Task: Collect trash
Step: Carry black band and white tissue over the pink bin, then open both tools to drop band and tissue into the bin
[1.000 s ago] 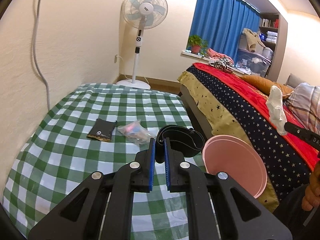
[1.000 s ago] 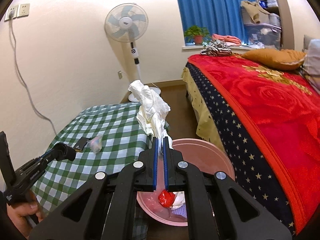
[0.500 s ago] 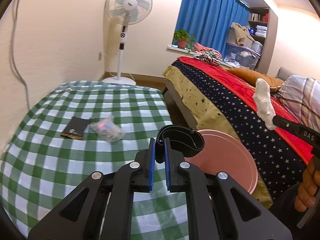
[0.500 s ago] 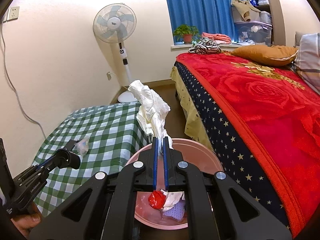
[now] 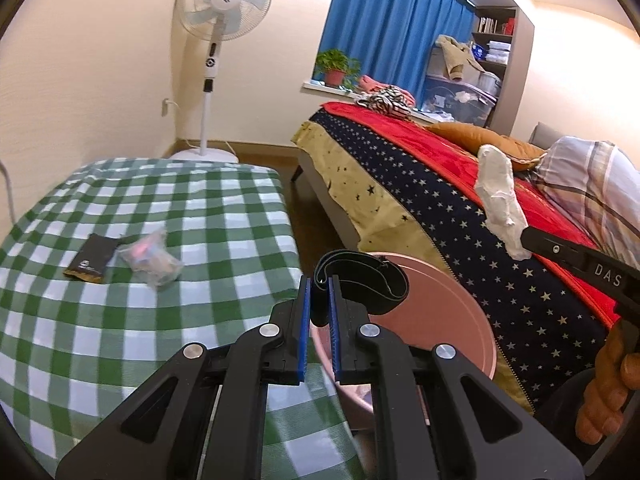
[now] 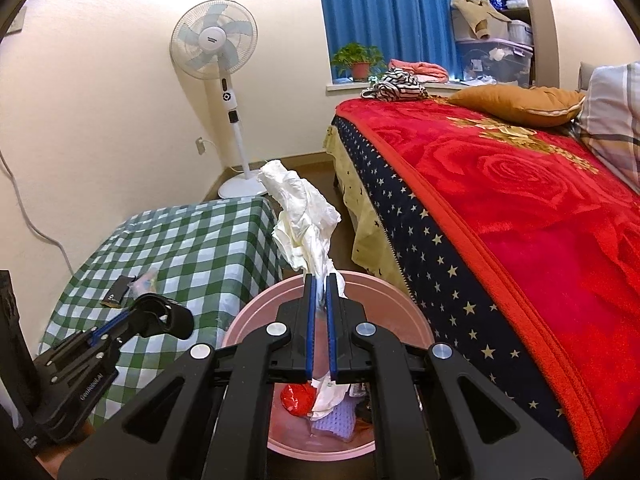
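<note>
My left gripper (image 5: 318,280) is shut on a black band (image 5: 360,284), a loop of dark strap, held just over the near rim of the pink bin (image 5: 448,320). It also shows in the right wrist view (image 6: 168,316). My right gripper (image 6: 320,278) is shut on a crumpled white tissue (image 6: 304,216), held above the pink bin (image 6: 256,320); the tissue also shows in the left wrist view (image 5: 500,200). The bin holds a red wrapper (image 6: 296,398), white paper and a purple cloth. A black packet (image 5: 92,258) and a clear plastic wrapper (image 5: 150,258) lie on the checked table.
The green checked table (image 5: 120,340) stands left of the bin. A bed with a red and starred blanket (image 6: 520,220) fills the right. A standing fan (image 5: 218,40) is in the far corner by the wall.
My left gripper has moved right with the black band, from over the table towards the pink bin. My right gripper has come lower over the bin with the tissue still held.
</note>
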A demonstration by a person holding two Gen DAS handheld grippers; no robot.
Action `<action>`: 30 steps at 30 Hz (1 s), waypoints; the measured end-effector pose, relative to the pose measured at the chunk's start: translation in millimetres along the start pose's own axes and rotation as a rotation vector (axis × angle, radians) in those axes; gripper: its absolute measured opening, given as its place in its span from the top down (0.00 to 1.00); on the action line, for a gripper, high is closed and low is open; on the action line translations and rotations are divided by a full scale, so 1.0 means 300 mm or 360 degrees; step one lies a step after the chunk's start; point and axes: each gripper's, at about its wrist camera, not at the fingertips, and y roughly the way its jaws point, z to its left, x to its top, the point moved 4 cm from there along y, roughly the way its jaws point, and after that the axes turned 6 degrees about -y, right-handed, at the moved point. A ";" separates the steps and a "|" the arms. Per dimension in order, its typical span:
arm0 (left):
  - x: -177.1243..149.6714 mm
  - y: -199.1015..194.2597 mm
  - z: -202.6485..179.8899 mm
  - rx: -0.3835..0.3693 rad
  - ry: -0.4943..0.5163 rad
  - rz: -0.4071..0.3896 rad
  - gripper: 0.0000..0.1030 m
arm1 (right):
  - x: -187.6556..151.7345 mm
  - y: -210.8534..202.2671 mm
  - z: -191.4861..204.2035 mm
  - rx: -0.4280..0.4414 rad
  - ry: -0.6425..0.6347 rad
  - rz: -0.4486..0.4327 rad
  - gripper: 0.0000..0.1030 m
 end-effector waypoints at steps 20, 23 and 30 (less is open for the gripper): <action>-0.049 0.118 -0.113 -0.0131 0.0055 0.0127 0.90 | -0.008 0.025 -0.001 -0.0047 0.0018 0.0033 0.92; -0.071 0.143 -0.110 -0.0145 0.0037 0.0200 0.78 | -0.016 0.040 0.001 -0.0052 0.0019 0.0070 0.89; -0.065 0.122 -0.068 -0.0118 -0.0007 0.0186 0.77 | -0.026 0.034 0.005 -0.0051 0.0031 0.0068 0.71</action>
